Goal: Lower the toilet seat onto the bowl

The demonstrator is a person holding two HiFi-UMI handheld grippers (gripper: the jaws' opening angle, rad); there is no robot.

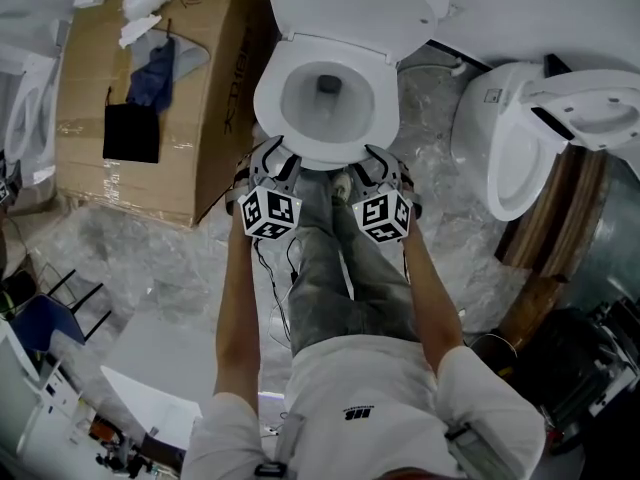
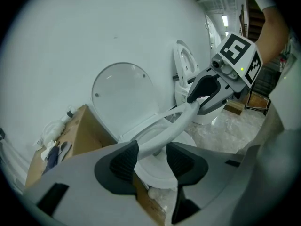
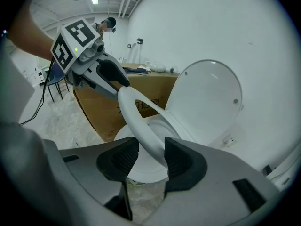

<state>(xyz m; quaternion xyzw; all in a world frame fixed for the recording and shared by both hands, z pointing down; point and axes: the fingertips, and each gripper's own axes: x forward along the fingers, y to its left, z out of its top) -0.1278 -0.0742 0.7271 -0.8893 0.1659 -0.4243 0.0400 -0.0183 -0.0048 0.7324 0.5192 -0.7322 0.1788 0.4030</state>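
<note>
The white toilet seat (image 1: pixel 268 93) lies over the bowl (image 1: pixel 328 98), and the lid (image 1: pixel 355 8) stands up behind it. Both grippers are at the seat's front edge. In the left gripper view the seat ring (image 2: pixel 164 133) runs between the jaws of my left gripper (image 2: pixel 153 161); it leans on the left pad, with a gap at the right pad. In the right gripper view the seat (image 3: pixel 136 119) runs through my right gripper (image 3: pixel 146 159), touching the right pad and clear of the left. The seat's front looks slightly raised off the bowl rim.
A big cardboard box (image 1: pixel 150 98) with clothes on it stands left of the toilet. A second toilet (image 1: pixel 520 138) stands to the right. The person's legs (image 1: pixel 340 268) are just in front of the bowl. A blue chair (image 1: pixel 40 318) is at the far left.
</note>
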